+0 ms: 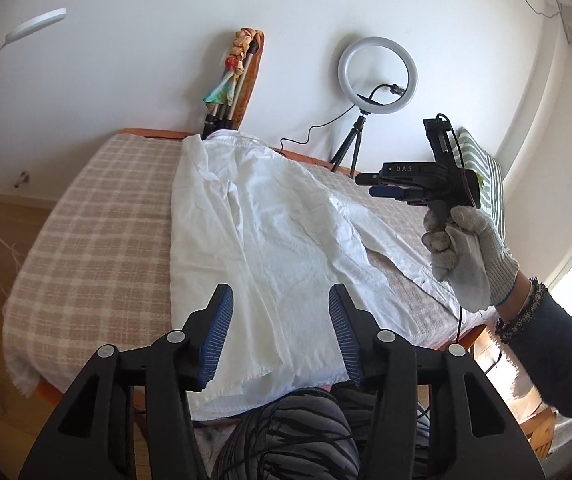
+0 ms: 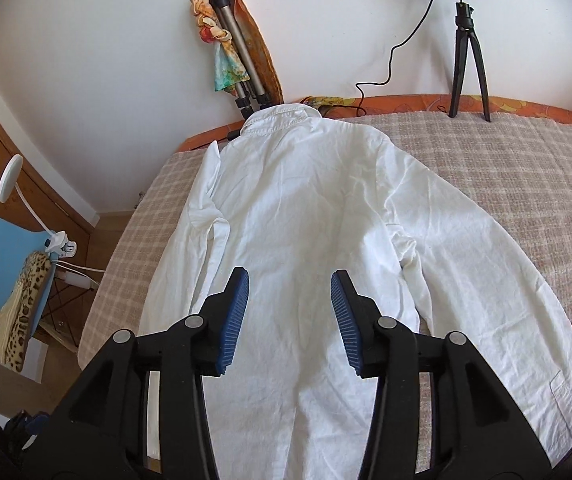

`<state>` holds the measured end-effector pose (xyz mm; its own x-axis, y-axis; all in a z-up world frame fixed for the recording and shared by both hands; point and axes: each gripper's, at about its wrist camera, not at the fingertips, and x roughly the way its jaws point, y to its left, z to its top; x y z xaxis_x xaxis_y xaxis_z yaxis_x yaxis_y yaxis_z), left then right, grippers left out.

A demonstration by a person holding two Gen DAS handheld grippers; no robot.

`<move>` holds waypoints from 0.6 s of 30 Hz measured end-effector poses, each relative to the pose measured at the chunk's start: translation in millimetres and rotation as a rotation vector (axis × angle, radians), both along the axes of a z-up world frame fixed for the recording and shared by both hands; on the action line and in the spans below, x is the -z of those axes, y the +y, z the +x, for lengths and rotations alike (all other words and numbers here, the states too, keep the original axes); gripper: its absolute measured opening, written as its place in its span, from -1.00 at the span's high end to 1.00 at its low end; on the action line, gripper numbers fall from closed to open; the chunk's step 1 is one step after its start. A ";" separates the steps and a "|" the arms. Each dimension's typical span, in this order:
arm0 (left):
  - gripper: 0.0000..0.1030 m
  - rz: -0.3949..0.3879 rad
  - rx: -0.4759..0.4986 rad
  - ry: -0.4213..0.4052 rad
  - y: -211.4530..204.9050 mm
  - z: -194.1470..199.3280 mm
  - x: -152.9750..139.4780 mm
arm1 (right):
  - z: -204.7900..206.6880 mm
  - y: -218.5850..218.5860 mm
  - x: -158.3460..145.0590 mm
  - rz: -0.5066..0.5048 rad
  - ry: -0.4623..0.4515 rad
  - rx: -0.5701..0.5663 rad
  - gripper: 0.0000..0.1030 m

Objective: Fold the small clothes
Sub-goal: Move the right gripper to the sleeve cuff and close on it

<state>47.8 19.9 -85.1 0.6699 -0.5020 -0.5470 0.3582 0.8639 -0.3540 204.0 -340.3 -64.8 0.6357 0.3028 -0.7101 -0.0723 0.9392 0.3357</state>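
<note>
Checked bedspread [image 2: 506,168] underneath, white shirt [image 2: 306,208] running six to twelve o'clock; both grippers, left gripper [image 1: 281,332] and right gripper [image 2: 290,320], hover empty-jawed, right nearer.

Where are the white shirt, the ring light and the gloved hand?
white shirt [image 2: 306,208]: right wrist view, middle of its back panel.
ring light [image 1: 378,76]: left wrist view, right side of its white ring.
gloved hand [image 1: 466,256]: left wrist view, the glove's palm.
</note>
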 end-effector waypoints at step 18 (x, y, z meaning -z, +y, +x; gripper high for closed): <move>-0.02 -0.023 0.095 0.121 -81.1 15.7 25.8 | -142.4 -235.0 66.2 0.012 0.096 0.404 -0.13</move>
